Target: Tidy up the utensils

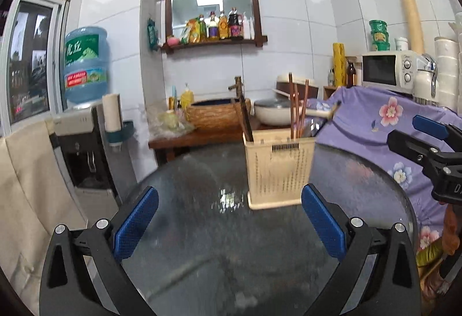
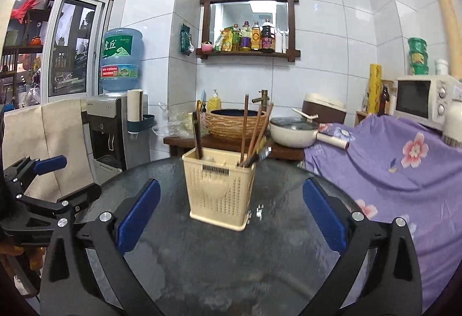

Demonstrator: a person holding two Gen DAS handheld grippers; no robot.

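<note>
Tiled kitchen, dark glass worktop (image 1: 202, 229): a light, stiff plastic basket (image 2: 221, 192) of thin, slippery chopsticks (image 2: 245, 125) stands mid-table; best pinched mid-shaft. Left tongs (image 1: 229, 225) and right tongs (image 2: 231, 218) spread, empty.

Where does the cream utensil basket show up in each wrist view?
Left wrist: cream utensil basket right of centre on the glass table, nearer the right finger.
Right wrist: basket just left of centre, farther back than the fingers.
Shared landmark: framed wall shelf of bottles, above the basket.
</note>
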